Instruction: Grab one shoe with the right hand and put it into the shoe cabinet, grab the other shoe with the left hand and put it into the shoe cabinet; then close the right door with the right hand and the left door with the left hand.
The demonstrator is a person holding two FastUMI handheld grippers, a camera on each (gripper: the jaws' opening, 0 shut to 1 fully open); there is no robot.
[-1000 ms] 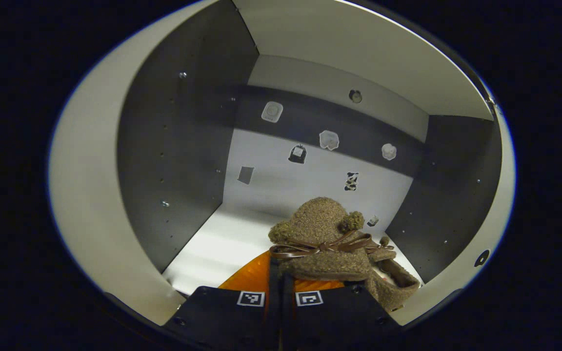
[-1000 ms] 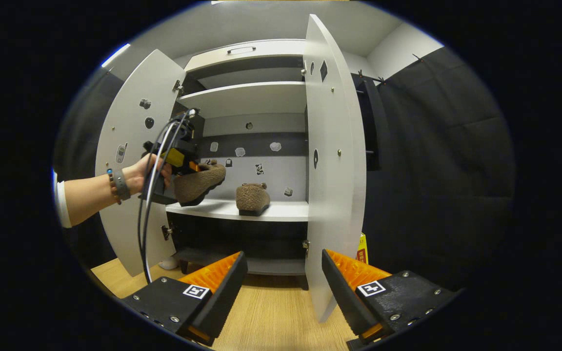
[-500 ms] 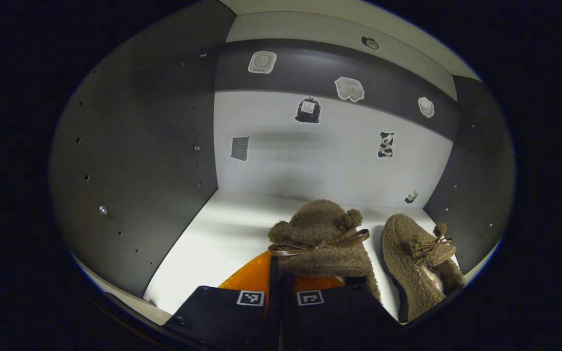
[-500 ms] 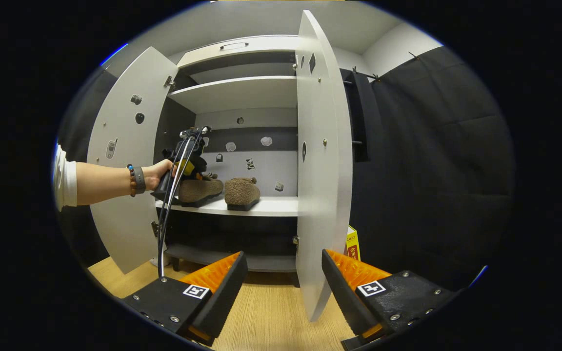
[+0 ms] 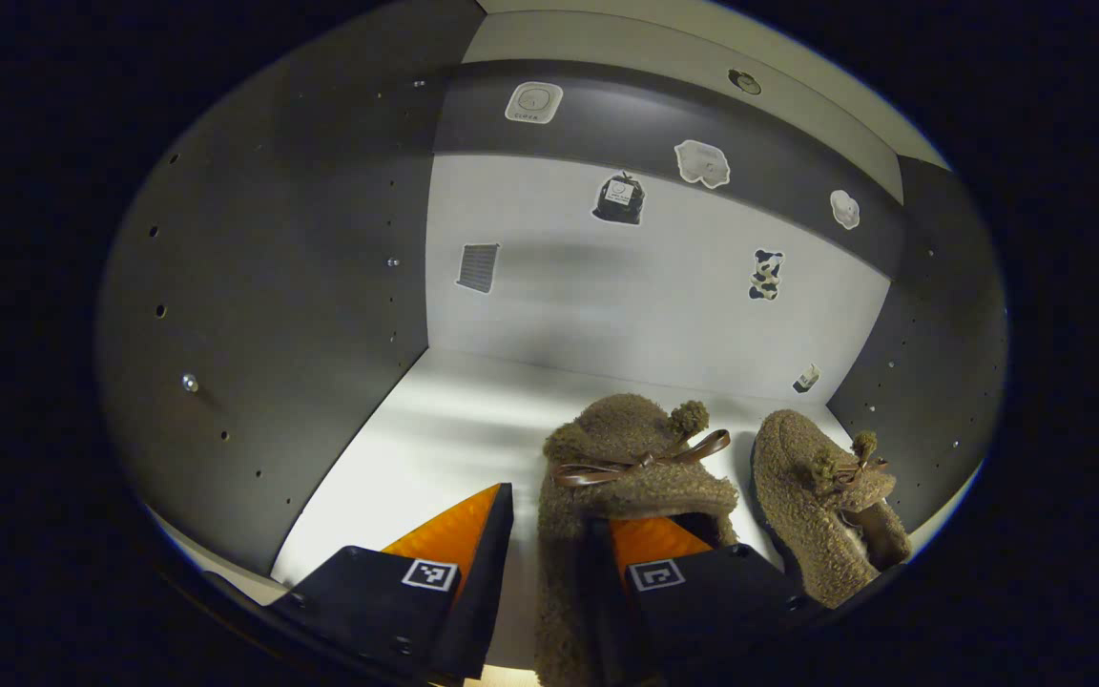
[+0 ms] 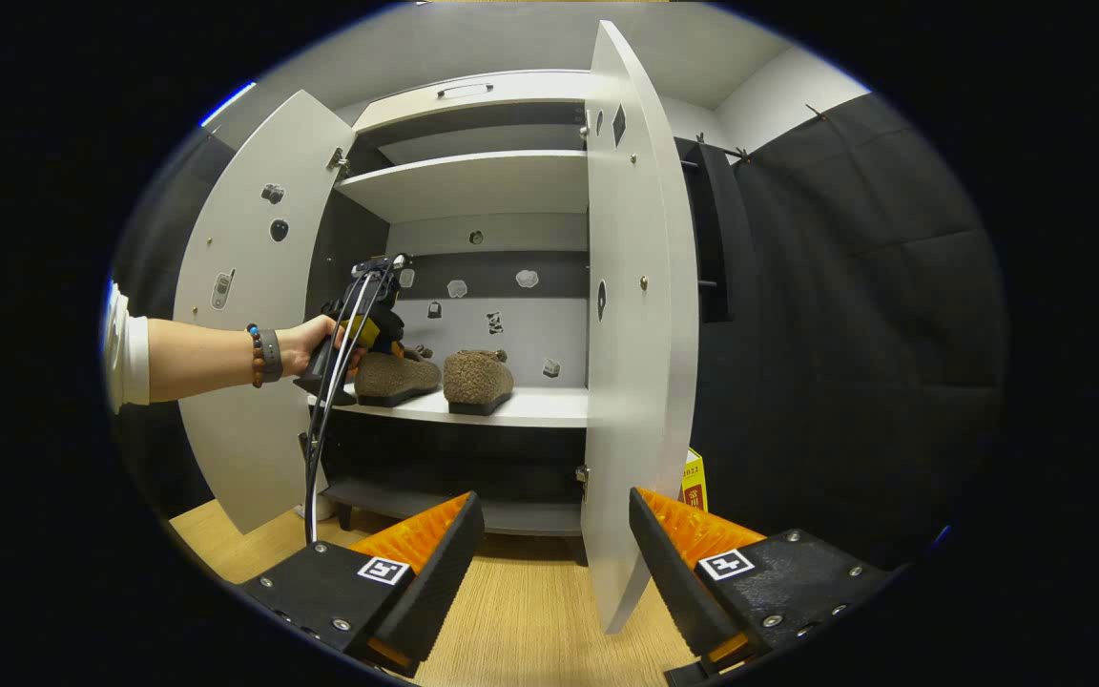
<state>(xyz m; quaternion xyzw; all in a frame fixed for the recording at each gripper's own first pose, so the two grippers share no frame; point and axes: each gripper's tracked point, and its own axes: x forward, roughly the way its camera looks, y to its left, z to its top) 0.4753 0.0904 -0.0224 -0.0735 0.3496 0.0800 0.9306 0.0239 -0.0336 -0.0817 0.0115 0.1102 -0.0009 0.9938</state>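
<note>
Dim inside, brighter outside, heavy fisheye bending at the edges.
A soft sheen streaks the shelf (image 5: pixel 435 448); side walls sink into shadow; the cabinet doors (image 6: pixel 631 315) bow, evenly lit and sharp.

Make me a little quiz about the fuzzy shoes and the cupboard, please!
1. True or false: both cabinet doors are shut.
2. How many shoes sit on the shelf?
3. The left gripper is: A) open around the left shoe's heel, B) squeezing it, C) far from it.

Key: 1. False: the left door and the right door stand open. 2. Two, counting the right shoe. 3. A.
</note>
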